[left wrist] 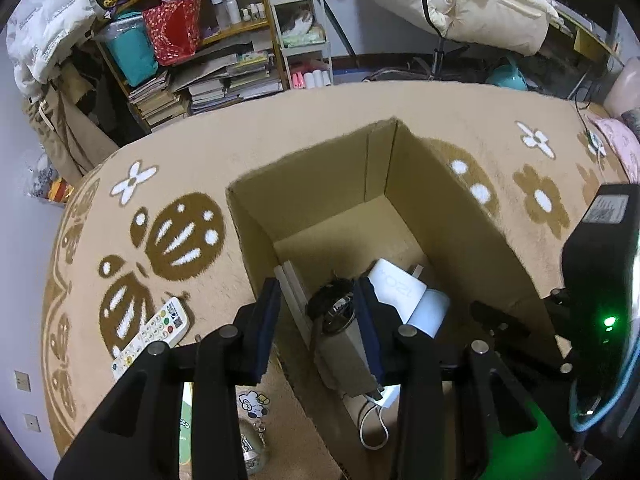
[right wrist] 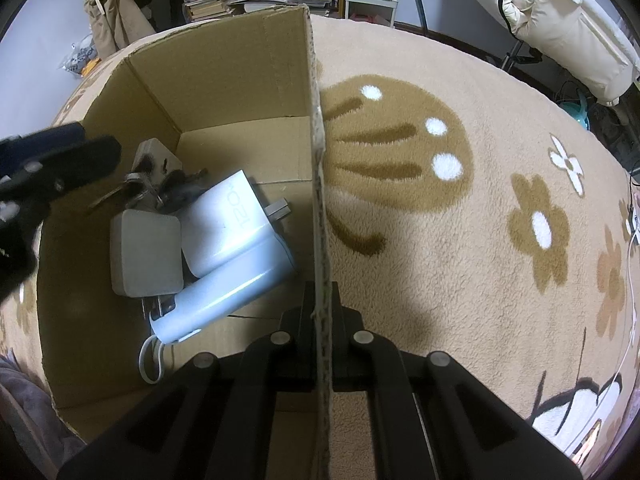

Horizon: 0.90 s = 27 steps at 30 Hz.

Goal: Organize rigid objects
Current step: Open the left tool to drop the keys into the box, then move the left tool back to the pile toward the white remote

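Over by the left wall a pale quilted bundle point(left wrist: 48, 36) sags above hanging clothes, and next to it a wooden shelf unit point(left wrist: 224, 40) holds a teal tub, a red gift bag, bottles and slumped stacks of books point(left wrist: 200, 88); a narrow white trolley point(left wrist: 304, 36) stands just beside it; further right a cream padded chair point(left wrist: 472, 4) leans near a desk; the floor in front is covered by a tan fleecy rug point(left wrist: 320, 120) with brown flowers and white dots; on the rug at the left lies a white remote control point(left wrist: 156, 332), and nearer still a small silvery tin point(left wrist: 252, 448) beside a cartoon sticker; the open cardboard box point(left wrist: 460, 216) sits in the middle of the rug; the left gripper point(left wrist: 320, 320) hangs over its near left corner with its blue pads set well apart, empty, the left pad outside the box's left wall and the right pad inside, above a dark bunch of keys point(left wrist: 332, 308) on the box floor; beside the keys lie a white charger point(right wrist: 232, 224) with prongs, a grey square adapter point(right wrist: 146, 252) and a pale blue cylinder point(right wrist: 224, 292) with a white loop, all touching in a heap; the right gripper point(right wrist: 322, 316) is closed tight on the box's right wall, one finger on each side of the cardboard edge
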### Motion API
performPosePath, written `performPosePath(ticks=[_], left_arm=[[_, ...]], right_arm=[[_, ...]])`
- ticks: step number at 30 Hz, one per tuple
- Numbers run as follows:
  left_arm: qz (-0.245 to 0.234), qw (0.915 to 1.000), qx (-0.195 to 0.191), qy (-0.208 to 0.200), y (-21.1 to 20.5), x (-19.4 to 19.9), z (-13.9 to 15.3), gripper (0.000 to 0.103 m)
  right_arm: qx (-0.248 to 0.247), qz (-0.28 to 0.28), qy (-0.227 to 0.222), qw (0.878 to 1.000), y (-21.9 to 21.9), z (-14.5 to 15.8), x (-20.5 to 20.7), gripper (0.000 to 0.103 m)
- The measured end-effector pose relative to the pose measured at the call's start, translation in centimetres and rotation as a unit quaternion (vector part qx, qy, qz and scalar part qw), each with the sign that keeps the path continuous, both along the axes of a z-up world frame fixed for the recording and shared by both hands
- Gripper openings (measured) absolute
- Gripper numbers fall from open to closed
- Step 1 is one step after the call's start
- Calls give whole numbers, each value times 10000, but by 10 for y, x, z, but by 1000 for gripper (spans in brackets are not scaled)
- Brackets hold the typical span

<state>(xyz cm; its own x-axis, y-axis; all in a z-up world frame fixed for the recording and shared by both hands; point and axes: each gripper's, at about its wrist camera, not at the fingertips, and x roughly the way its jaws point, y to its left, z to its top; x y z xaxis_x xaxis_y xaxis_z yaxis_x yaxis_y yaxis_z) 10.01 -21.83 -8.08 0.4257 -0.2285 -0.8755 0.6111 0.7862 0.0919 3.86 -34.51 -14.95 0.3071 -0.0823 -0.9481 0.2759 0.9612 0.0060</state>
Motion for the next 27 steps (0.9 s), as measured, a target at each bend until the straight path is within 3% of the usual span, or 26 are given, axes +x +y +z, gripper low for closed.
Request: performPosePath(ticks=[3, 6, 9, 11, 13, 19, 27], left_arm=[[70, 10000, -11, -61, 5, 2, 8, 38], [126, 9997, -35, -202, 12, 4, 18, 61], [170, 9994, -67, -309, 20, 5, 28, 63], [245, 9990, -112, -343, 27, 7, 35, 69], [345, 9986, -203, -359, 34, 10, 40, 84], [697, 9962, -355, -393, 63, 27, 46, 98], [1237, 9909, -262, -454, 113, 57, 40, 99]], right_arm=[[-4, 0, -3, 10000, -1, 0, -1, 5], [-33, 3, 0, 10000, 0, -1, -1, 5], [-62, -12, 14, 10000, 1, -1, -1, 5], [-91, -30, 26, 10000, 3, -1, 0, 5], [-93, -39, 23, 9999, 3, -1, -1, 5], [-93, -58, 36, 9999, 2, 0, 0, 5], [-81, -64, 39, 9999, 0, 1, -1, 5]])
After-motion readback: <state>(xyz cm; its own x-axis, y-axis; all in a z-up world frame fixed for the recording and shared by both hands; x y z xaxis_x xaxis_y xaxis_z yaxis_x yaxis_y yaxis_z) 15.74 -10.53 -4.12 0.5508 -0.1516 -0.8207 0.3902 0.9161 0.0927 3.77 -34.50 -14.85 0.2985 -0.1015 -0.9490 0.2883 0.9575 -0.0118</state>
